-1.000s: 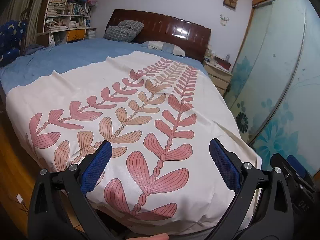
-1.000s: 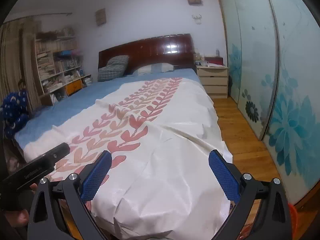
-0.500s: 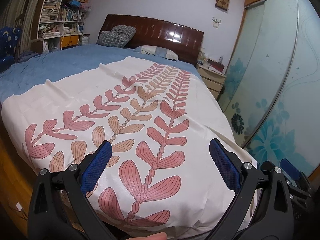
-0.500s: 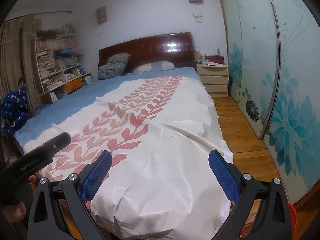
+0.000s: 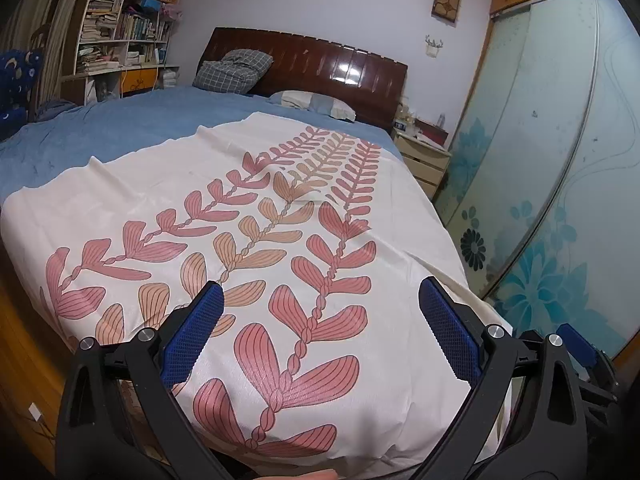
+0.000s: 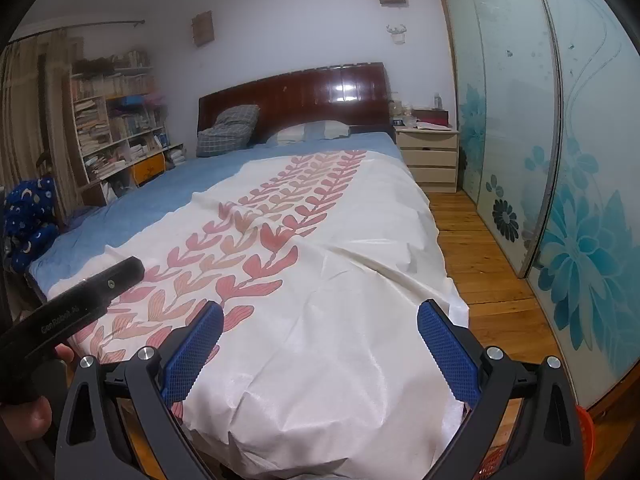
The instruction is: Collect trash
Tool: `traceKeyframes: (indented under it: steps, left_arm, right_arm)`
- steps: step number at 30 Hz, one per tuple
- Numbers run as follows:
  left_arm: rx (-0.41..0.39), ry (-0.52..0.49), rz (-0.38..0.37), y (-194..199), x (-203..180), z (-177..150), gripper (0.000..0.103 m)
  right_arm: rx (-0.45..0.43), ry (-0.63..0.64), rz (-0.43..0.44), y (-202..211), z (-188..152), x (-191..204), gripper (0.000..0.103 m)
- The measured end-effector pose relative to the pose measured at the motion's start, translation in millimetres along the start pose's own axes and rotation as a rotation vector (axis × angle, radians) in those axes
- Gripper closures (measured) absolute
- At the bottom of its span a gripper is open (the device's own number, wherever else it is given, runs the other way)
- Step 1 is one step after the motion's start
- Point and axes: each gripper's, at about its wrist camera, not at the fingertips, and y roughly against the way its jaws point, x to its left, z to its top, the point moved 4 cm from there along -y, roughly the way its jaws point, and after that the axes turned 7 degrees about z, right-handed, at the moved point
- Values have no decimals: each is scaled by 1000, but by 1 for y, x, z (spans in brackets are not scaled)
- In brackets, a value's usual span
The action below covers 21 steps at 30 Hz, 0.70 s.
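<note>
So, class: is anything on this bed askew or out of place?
The leaf-patterned cover lies askew, leaving the blue sheet bare along one side. A checked pillow leans against the headboard. No trash is visible.

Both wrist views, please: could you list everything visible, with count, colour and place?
bed cover: one, cream with pink and tan leaf print, over the near part of the bed
bed sheet: one, blue, far and left part of the bed
pillows: two, one grey checked, one pale striped, at the headboard
headboard: one, dark red-brown wood
bookshelf: one, full, far left
nightstand: one, beige, right of the bed
wardrobe doors: frosted with teal flowers, right wall
orange basket: one, floor, bottom right
left gripper: open, empty
right gripper: open, empty
</note>
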Motion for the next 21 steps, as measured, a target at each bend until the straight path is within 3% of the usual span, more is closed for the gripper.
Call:
traceKeyframes:
  steps: [21]
  left_arm:
    - [4,5,-1,-1,1,-1,6]
  right_arm:
    - [7,-3,1,-1,-3,1,7]
